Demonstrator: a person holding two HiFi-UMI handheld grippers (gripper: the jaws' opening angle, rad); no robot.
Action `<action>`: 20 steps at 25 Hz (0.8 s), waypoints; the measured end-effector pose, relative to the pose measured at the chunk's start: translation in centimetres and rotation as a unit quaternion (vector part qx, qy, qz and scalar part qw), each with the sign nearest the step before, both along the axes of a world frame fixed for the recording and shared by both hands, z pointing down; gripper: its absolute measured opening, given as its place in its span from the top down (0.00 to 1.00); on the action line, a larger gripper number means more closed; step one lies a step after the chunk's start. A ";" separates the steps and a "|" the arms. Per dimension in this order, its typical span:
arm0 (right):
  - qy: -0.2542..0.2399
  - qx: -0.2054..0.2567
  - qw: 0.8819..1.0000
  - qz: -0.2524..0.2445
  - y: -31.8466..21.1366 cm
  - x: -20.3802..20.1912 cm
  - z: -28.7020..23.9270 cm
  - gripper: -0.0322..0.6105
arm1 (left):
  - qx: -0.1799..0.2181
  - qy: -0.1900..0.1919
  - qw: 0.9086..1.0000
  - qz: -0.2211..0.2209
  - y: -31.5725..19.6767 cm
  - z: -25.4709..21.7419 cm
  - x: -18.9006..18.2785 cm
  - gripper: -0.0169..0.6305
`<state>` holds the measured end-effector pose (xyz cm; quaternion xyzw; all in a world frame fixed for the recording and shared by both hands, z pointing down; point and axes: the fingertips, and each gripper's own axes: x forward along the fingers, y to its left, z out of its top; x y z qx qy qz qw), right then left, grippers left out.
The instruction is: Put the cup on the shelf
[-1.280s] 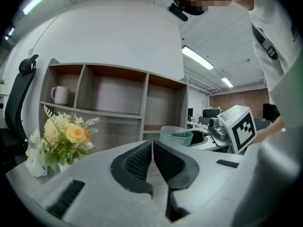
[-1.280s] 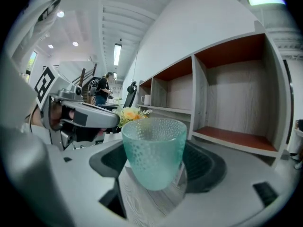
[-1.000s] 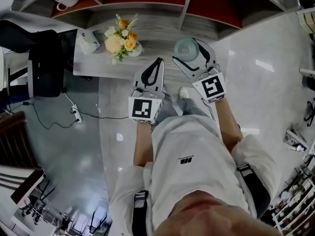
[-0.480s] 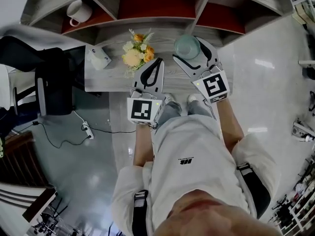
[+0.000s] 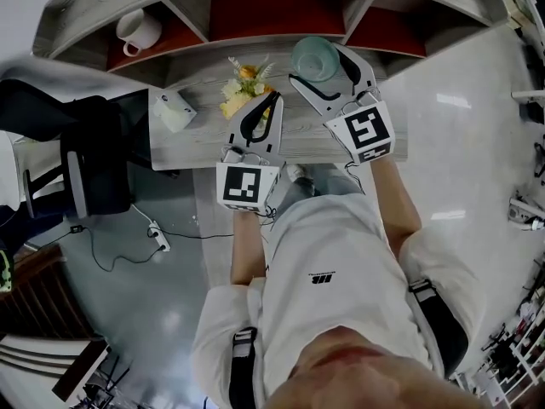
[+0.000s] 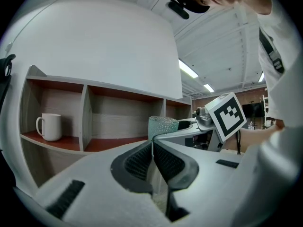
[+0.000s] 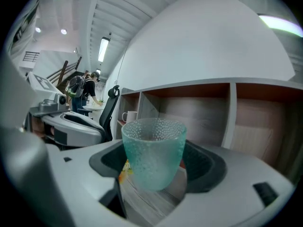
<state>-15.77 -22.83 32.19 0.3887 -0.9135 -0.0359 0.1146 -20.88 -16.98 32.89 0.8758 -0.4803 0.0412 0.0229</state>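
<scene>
A teal pebbled glass cup (image 5: pixel 313 54) stands upright between the jaws of my right gripper (image 5: pixel 319 65), which is shut on it. In the right gripper view the cup (image 7: pixel 154 152) hangs above the grey wooden desktop, in front of the shelf (image 7: pixel 199 112) and its red-floored compartments. In the head view the cup is at the front of the shelf's middle compartment (image 5: pixel 272 11). My left gripper (image 5: pixel 260 113) is shut with nothing in it, low over the desk beside the flowers. From the left gripper view the cup (image 6: pixel 163 126) shows just past the shut left gripper (image 6: pixel 152 145).
A white mug (image 5: pixel 139 29) stands in the left shelf compartment. A flower bouquet (image 5: pixel 243 88) and a white tissue box (image 5: pixel 174 112) sit on the desk (image 5: pixel 204 143). A black office chair (image 5: pixel 94 152) is at the left. A person (image 7: pixel 87 91) stands far off.
The right gripper has carried the cup forward, from over the desk to the shelf's front. The left gripper has moved forward over the desk, next to the flowers.
</scene>
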 end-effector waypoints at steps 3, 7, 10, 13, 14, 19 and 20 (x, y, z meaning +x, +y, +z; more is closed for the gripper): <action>-0.001 0.002 1.000 -0.001 -1.0 -0.6 -0.5 0.39 | -0.001 -0.001 1.000 0.000 -0.7 -0.1 -0.3 0.92; -0.003 0.003 1.000 -0.003 -2.5 -1.3 -0.8 0.39 | 0.007 -0.004 1.000 0.000 -1.7 -0.4 -0.7 0.92; -0.006 -0.001 1.000 -0.005 -3.5 -1.7 -0.8 0.39 | 0.007 -0.004 1.000 -0.007 -2.5 -0.6 -1.1 0.92; -0.011 -0.005 1.000 -0.009 -4.4 -2.2 -1.0 0.39 | 0.005 -0.003 1.000 -0.009 -3.3 -0.6 -1.3 0.92; -0.011 -0.007 1.000 -0.010 -4.8 -2.3 -1.0 0.39 | 0.003 -0.002 1.000 -0.011 -3.6 -0.6 -1.4 0.92; -0.009 -0.020 1.000 -0.011 -6.2 -2.9 -0.5 0.39 | -0.003 -0.003 1.000 -0.011 -4.8 -0.4 -1.6 0.92; -0.009 -0.021 1.000 -0.011 -6.4 -3.0 -0.4 0.39 | -0.004 -0.004 1.000 -0.010 -5.1 -0.4 -1.7 0.92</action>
